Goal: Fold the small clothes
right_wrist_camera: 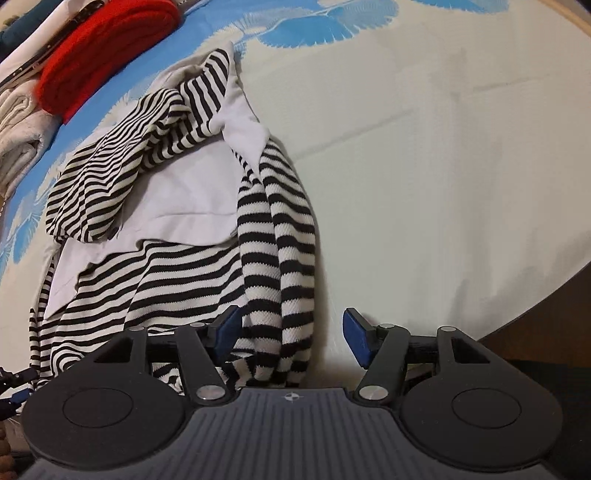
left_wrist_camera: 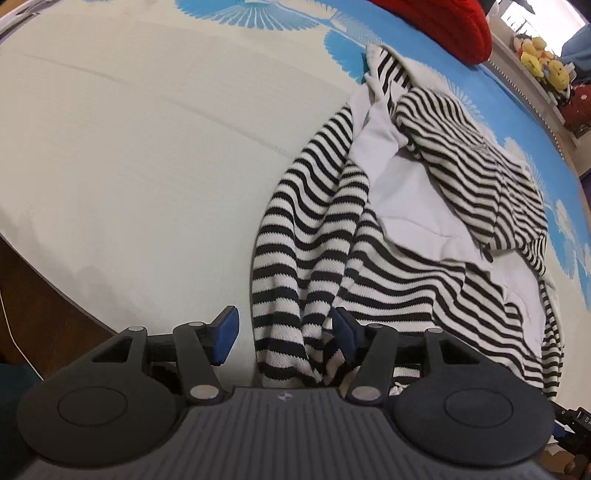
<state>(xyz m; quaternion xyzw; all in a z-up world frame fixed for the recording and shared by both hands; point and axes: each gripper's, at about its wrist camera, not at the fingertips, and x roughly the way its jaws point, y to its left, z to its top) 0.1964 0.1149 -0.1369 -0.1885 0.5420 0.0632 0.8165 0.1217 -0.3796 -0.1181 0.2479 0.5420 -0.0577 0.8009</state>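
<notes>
Striped garment (left_wrist_camera: 317, 236), red knit (left_wrist_camera: 439, 22) beyond, plush toys (left_wrist_camera: 543, 61)

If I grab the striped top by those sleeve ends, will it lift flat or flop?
The striped top likely flops: it lies rumpled and folded over itself. Its knit sleeves drape limply, so they'd probably stretch and trail.

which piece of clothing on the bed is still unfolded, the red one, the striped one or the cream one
The black-and-white striped garment, lying crumpled and spread out in front of both open grippers. The red one and the cream one sit folded at the far edge.
</notes>
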